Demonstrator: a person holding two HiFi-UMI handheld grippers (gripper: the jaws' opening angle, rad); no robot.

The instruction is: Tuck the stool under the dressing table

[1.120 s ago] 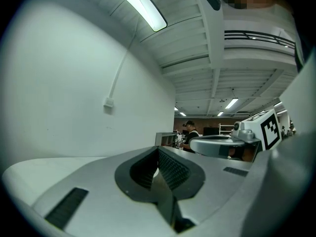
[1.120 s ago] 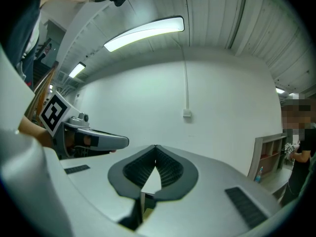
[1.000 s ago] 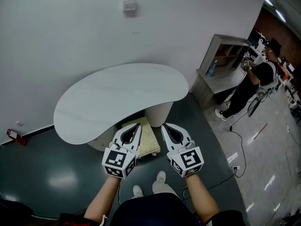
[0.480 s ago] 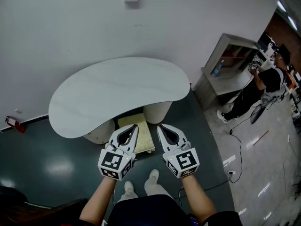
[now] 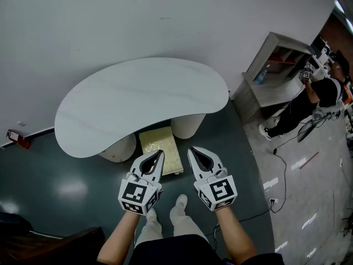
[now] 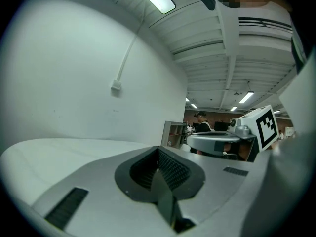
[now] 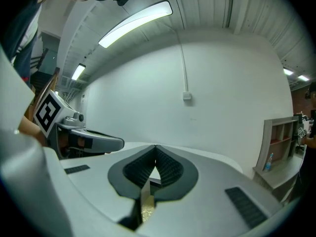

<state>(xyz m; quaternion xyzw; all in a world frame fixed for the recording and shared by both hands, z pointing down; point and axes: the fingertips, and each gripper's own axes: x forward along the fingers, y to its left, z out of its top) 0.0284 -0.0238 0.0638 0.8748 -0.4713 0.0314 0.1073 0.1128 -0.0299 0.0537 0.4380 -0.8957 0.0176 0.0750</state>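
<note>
The dressing table (image 5: 110, 101) has a white kidney-shaped top on two rounded cream legs and stands against the wall. The stool (image 5: 161, 150), with a pale yellow square seat, sits between the legs, its far part under the table top and its near part sticking out. My left gripper (image 5: 160, 153) and right gripper (image 5: 191, 149) hover side by side above the stool's near edge, both shut on nothing. In the right gripper view a sliver of the yellow seat (image 7: 146, 212) shows below the jaws.
A grey shelf unit (image 5: 273, 70) stands at the right by the wall, with a person (image 5: 309, 101) in dark clothes beside it. Cables (image 5: 278, 164) trail over the light floor at the right. My own feet (image 5: 179, 206) stand just behind the stool.
The view has pulled back from the table, and both grippers have drawn a little nearer to me. More of the stool's seat shows beyond the table edge than a second ago.
</note>
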